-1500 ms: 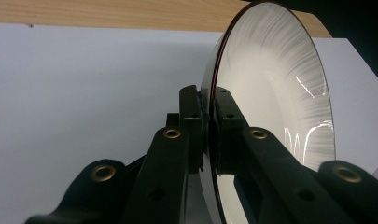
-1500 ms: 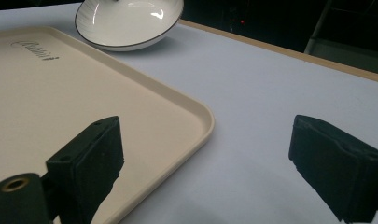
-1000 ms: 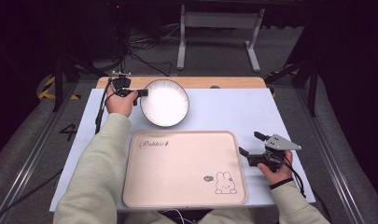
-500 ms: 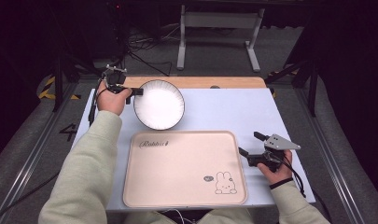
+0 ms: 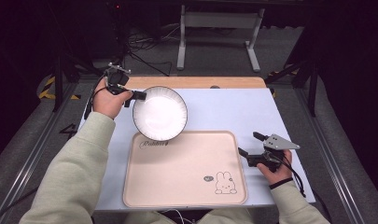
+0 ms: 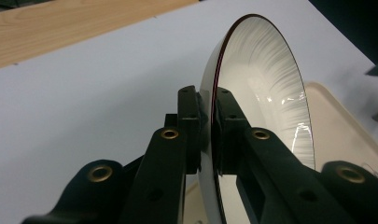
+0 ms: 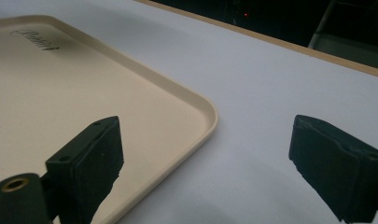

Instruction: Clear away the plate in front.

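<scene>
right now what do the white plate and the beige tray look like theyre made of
White plate: likely glazed ceramic, going by its glossy highlights, fine radial ridges and thin dark rim. Beige tray: probably matte plastic, with a smooth moulded raised lip, rounded corners and a printed bunny.

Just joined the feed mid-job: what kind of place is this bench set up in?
Probably a lab or studio recording bench, not a kitchen: a white-topped table with a plate and tray, dark surroundings, loose cables on the floor and a metal stand behind.

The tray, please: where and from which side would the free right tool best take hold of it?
Probably the raised rim at the tray's right edge, approached from the right. The right tool sits open beside that edge, and the thin lip suits a pinch.
</scene>
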The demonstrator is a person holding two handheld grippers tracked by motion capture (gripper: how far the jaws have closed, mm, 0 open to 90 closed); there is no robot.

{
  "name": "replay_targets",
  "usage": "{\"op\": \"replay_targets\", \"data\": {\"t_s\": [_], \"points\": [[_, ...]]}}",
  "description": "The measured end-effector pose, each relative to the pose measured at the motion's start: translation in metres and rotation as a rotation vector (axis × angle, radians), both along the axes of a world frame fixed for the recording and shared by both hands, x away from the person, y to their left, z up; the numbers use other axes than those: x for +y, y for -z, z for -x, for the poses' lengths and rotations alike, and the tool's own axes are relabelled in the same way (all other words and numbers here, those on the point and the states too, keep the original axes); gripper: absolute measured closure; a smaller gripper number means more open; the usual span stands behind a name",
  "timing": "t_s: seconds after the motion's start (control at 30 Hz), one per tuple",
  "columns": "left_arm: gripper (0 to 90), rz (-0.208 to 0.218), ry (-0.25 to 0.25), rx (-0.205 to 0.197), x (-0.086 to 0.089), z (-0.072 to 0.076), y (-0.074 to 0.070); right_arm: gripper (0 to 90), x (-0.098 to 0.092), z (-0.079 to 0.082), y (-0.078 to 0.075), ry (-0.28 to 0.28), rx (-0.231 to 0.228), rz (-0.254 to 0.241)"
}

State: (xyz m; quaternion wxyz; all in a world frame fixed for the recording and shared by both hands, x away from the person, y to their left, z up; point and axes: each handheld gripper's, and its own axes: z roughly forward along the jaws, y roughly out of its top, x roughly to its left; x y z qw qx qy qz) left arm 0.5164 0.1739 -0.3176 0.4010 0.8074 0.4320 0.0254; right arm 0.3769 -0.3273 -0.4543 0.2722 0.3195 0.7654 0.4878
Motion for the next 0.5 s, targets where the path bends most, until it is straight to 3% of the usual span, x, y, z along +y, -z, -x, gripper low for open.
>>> {"op": "replay_targets", "data": {"t_s": [0.13, 0.2, 0.5], "points": [[83.4, -0.025, 0.056, -0.012, -0.011, 0.008, -0.004, 10.0, 0.0, 0.0, 0.0, -0.002, 0.001, 0.004], [83.3, -0.058, 0.11, -0.019, -0.023, 0.015, -0.007, 10.0, 0.0, 0.0, 0.0, -0.004, 0.0, 0.007], [83.3, -0.079, 0.19, -0.015, -0.045, 0.033, -0.016, 10.0, 0.001, 0.0, 0.0, -0.006, -0.001, 0.008]]}}
